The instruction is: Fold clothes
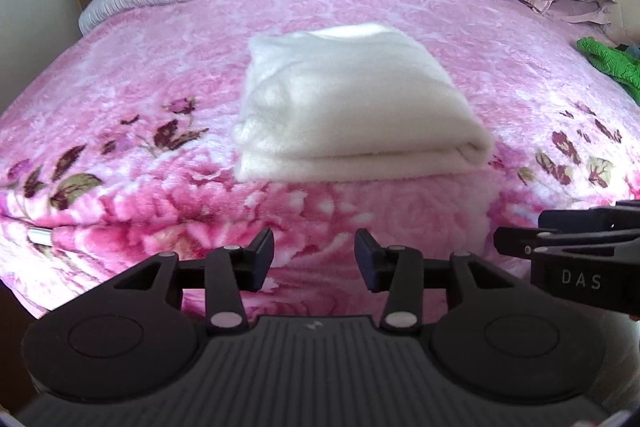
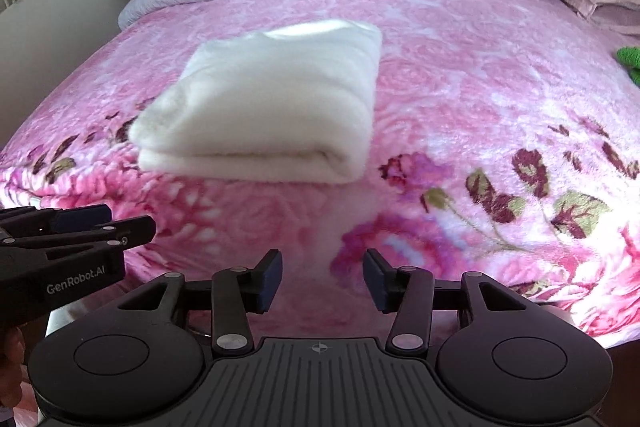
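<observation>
- Already folded, the white garment (image 1: 352,103) lies as a neat bundle on the pink floral bed (image 1: 120,99).
- Left gripper (image 1: 315,254) and right gripper (image 2: 322,275), short of the garment, hold fingers spread, empty.
- Right of the garment, a green garment (image 1: 612,63) apparently awaits folding.

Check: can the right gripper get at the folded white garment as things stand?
Probably yes: the right gripper is open and empty, and only bare pink blanket lies between it and the folded white garment ahead-left.
</observation>
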Demonstrator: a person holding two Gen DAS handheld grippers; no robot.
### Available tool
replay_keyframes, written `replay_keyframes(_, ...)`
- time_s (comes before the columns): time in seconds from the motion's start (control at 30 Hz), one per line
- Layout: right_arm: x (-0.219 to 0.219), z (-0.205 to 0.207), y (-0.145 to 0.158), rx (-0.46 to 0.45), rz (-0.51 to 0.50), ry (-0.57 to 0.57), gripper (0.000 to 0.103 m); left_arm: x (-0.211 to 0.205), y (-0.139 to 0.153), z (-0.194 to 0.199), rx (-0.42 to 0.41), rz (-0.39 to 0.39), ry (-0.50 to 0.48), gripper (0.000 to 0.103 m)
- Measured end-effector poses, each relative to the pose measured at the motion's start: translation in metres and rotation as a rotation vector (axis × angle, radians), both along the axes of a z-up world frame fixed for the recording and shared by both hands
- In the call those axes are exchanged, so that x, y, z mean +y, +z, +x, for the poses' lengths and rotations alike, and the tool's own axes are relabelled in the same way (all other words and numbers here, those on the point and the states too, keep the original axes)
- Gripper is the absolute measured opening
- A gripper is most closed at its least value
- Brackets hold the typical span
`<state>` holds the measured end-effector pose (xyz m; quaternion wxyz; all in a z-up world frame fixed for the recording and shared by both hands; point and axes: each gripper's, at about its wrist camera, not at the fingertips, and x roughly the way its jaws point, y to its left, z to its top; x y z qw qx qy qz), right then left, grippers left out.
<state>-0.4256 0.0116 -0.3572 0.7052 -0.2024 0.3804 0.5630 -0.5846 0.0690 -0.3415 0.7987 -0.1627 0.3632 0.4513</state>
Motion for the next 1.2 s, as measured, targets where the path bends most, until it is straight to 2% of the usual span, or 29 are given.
replay_keyframes(0.43, -0.041, -0.026, 0.025, -0.078, 0.055, -0.01, 0.05, -0.044, 0.019, -0.01, -0.037, 0.053, -0.065, 0.045)
replay_keyframes(0.73, -0.057, -0.033, 0.031, -0.106, 0.097, 0.002, 0.051, -0.054, 0.023, -0.016, -0.048, 0.061, -0.056, 0.052)
replay_keyframes(1.0, -0.049, -0.024, 0.024, -0.092, 0.086, -0.006, 0.052, -0.044, 0.016, -0.012, -0.043, 0.022, -0.037, 0.052)
replay_keyframes(1.2, -0.032, -0.014, 0.008, -0.067, 0.041, 0.015, 0.053, -0.017, -0.002, -0.016, -0.046, -0.048, 0.023, 0.053)
